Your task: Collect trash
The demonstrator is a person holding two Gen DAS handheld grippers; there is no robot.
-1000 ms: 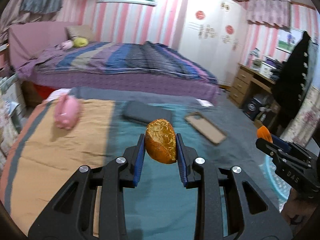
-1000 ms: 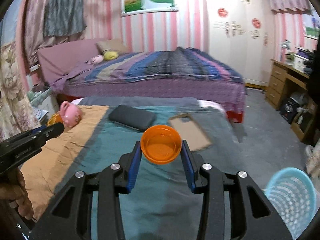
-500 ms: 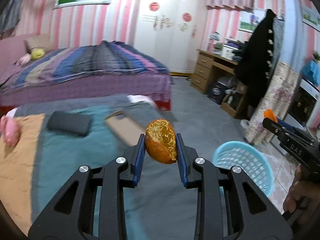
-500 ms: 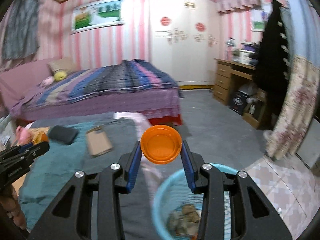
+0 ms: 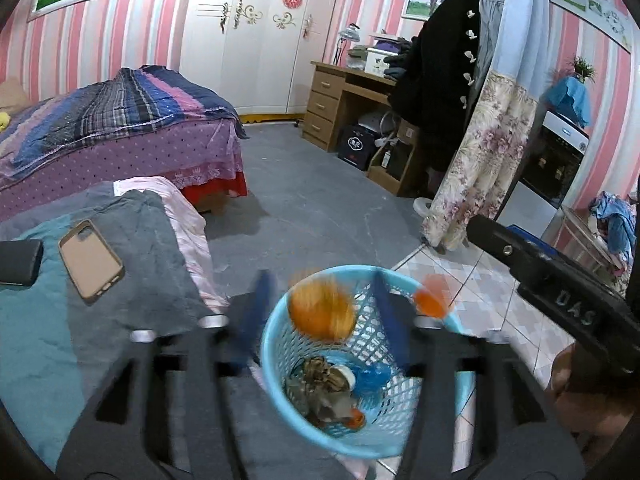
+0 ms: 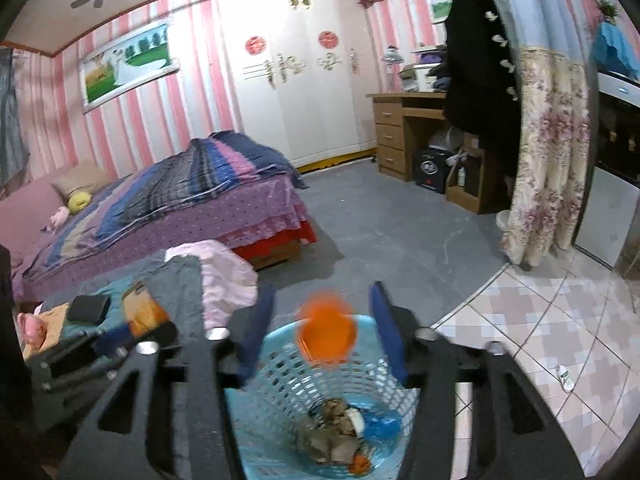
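1. Over a pale blue plastic basket (image 5: pixel 276 344) on the floor at the foot of a bed, both tools hang with their jaws spread.
2. The left tool (image 5: pixel 320 320) has just been opening; an orange fruit peel (image 5: pixel 322 308), blurred, sits loose between its blue pads, touching neither, just above the basket's rim.
3. The right tool (image 6: pixel 324 340) has also just been opening; an orange plastic lid (image 6: pixel 326 336), blurred too, hangs free between its pads over the same basket (image 6: pixel 256 376).
4. Both pieces look to be dropping, though whether they will land inside cannot be told.
5. Crumpled brownish trash (image 6: pixel 332 432) and a blue wrapper (image 6: pixel 382 424) already lie in the basket's bottom.
6. On the bed's grey-green blanket lie a phone (image 5: pixel 90 260), face down, and a dark case (image 5: pixel 18 262), well apart from the basket.
7. Judged by looks, the peel is light and slightly soft, best pinched across its curved sides; the lid is stiff, light and smooth, likely slippery, best gripped rim to rim.
8. The mesh basket seems light and easy to tip.
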